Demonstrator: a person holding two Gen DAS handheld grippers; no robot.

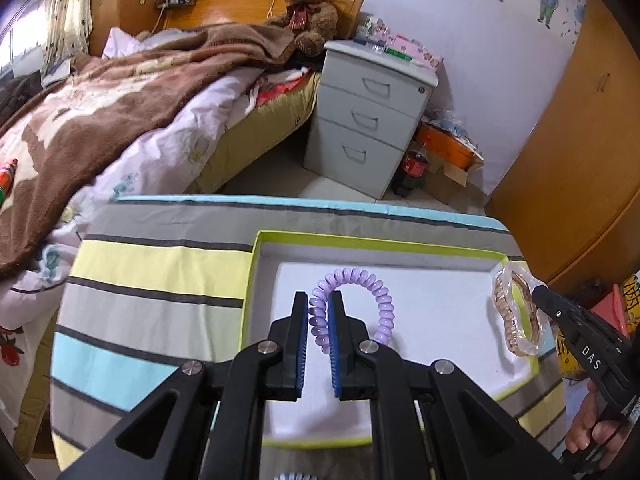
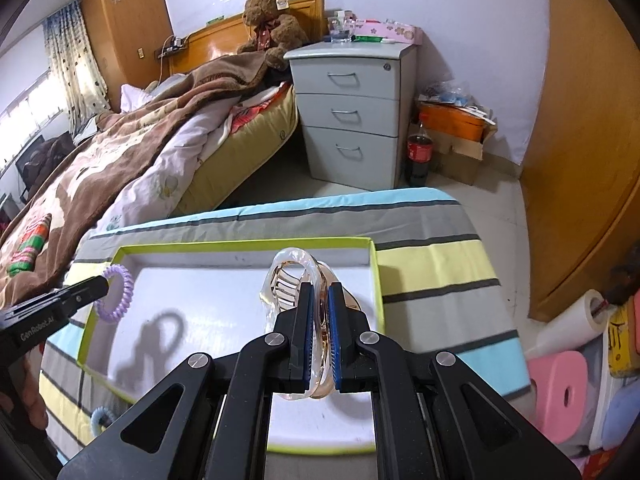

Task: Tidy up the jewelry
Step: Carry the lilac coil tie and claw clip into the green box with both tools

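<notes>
Left wrist view: left tool [image 1: 318, 312] pinching purple spiral hair tie [image 1: 352, 300] above box lid [image 1: 256, 280], near its left edge. Right tool [image 2: 318, 304] pinching clear claw clip [image 2: 294, 280] over lid's right edge. Step judged: placing both. Next: lower, release inside lid. Blue spiral tie [image 2: 100, 418] waits on striped surface [image 2: 432, 272].

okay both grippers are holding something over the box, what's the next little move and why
Probably lower and open the left gripper. Its jaws are shut on the purple spiral hair tie, which hangs above the white floor of the lime-edged box, so a short drop should land it inside. The right gripper holds the clear amber hair claw clip over the same box and could follow.
</notes>
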